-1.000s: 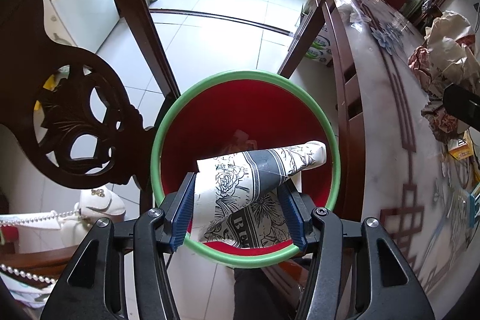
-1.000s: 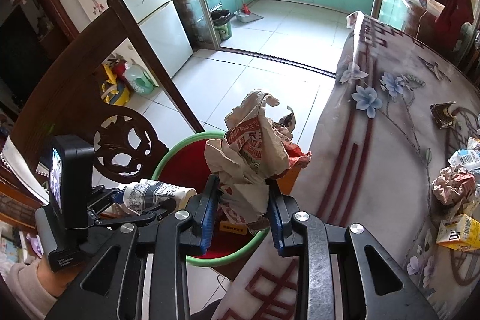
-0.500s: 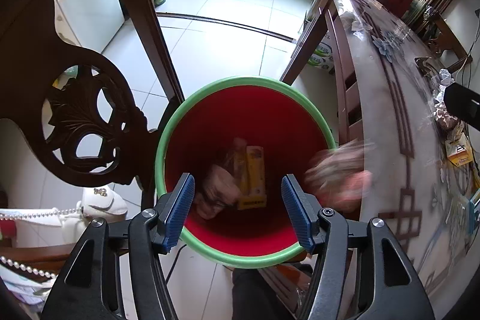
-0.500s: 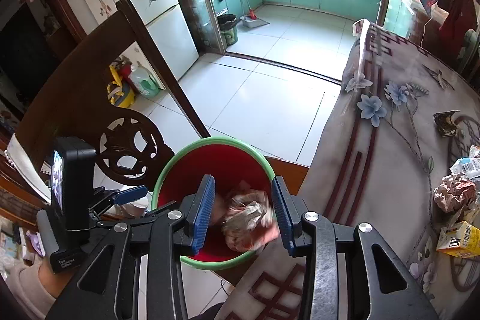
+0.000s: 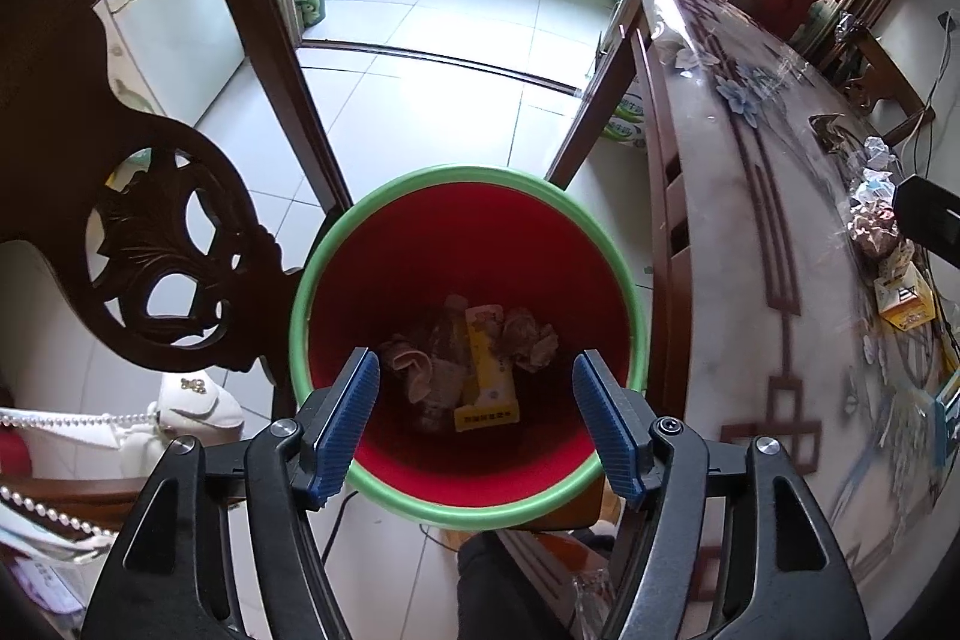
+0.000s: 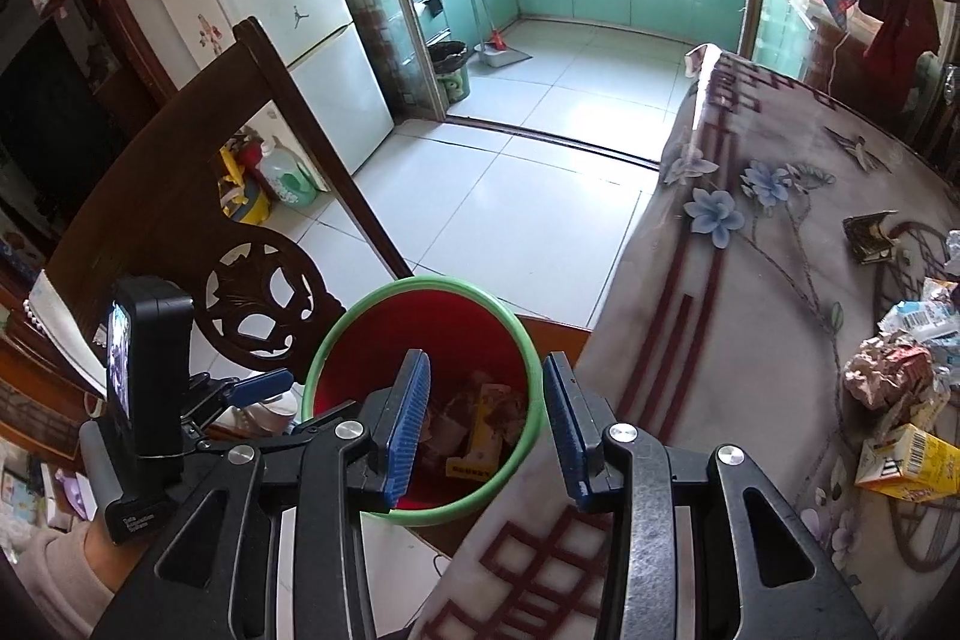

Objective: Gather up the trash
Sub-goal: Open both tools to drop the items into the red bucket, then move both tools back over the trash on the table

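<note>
A red bin with a green rim (image 5: 468, 175) stands on the floor between a chair and the table. My left gripper (image 5: 475, 364) hangs over its mouth, jaws opening, nothing between them. My right gripper (image 6: 486, 361) is open above the same bin's rim (image 6: 432, 283), also with nothing in it. At the bottom of the bin lie a yellow carton (image 5: 486, 388), crumpled brown paper (image 5: 531, 340) and a squashed cup (image 5: 414, 370). On the table remain a crumpled wrapper (image 6: 888, 376), a yellow box (image 6: 912, 466), a white and blue packet (image 6: 918, 316) and a dark wrapper (image 6: 867, 235).
A carved dark wooden chair (image 5: 150, 244) stands close to the left of the bin. The table with a flowered cloth (image 6: 750, 310) runs along the right. A white fridge (image 6: 270, 40) stands at the back left, a small dark bin (image 6: 450, 64) in the kitchen.
The printed paper cup left my left gripper and the crumpled paper bag left my right gripper; both now lie in the bin. Both pairs of jaws stand wider.
</note>
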Motion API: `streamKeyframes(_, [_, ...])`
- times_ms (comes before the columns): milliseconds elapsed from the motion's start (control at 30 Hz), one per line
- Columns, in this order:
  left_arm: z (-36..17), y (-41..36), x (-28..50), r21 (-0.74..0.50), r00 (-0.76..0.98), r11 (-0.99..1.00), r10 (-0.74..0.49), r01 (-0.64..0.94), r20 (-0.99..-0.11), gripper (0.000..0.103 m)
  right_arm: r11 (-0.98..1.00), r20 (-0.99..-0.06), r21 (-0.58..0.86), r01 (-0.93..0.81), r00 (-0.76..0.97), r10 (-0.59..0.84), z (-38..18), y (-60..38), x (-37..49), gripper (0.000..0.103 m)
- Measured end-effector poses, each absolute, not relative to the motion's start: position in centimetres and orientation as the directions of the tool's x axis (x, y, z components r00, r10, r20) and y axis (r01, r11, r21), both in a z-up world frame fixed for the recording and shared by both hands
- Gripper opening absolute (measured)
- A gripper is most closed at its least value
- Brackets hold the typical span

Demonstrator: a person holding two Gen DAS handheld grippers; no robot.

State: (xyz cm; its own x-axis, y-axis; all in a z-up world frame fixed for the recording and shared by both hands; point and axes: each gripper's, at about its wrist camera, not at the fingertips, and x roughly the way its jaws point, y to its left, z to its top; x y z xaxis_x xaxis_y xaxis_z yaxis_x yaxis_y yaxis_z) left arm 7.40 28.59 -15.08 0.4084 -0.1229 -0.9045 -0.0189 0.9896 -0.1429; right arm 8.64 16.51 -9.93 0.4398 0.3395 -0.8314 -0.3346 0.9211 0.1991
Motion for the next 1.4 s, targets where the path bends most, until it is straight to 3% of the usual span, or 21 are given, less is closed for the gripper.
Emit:
streamKeyframes(433, [-13.3, 23.9, 7.0, -0.123, 0.429, 0.990, -0.142, 0.073, -0.892, 0.066, 0.941, -0.839, 0.180, -0.288, 0.454, 0.299, -9.6, 10.0, 6.2, 0.046])
streamKeyframes(567, [-13.2, 21.8, 6.8, -0.117, 0.426, 0.988, -0.149, 0.100, -0.892, 0.067, 0.953, -0.859, 0.074, -0.295, 0.467, 0.212, -9.8, 5.1, 5.5, 0.053])
streamKeyframes(867, [-13.0, 16.0, 6.5, -0.121, 0.408, 0.984, -0.166, 0.135, -0.898, 0.067, 0.948, -0.893, -0.161, -0.276, 0.449, -0.021, -10.7, -9.8, 5.8, 0.055])
streamKeyframes(933, [-12.7, 14.2, 6.5, -0.124, 0.411, 0.981, -0.174, 0.146, -0.895, 0.067, 0.962, -0.892, -0.131, -0.239, 0.451, -0.010, -10.5, -13.1, 6.4, 0.056])
streamKeyframes(1133, [-11.8, 8.7, 6.7, -0.131, 0.420, 0.976, -0.194, 0.174, -0.887, 0.068, 0.984, -0.873, 0.180, 0.001, 0.462, 0.159, -11.8, -20.8, 10.1, 0.062])
streamKeyframes(1400, [-10.2, 2.1, 6.9, -0.110, 0.433, 0.966, -0.204, 0.232, -0.878, 0.068, 0.947, -0.880, 0.320, 0.035, 0.380, 0.284, -17.5, -21.0, 14.3, 0.062])
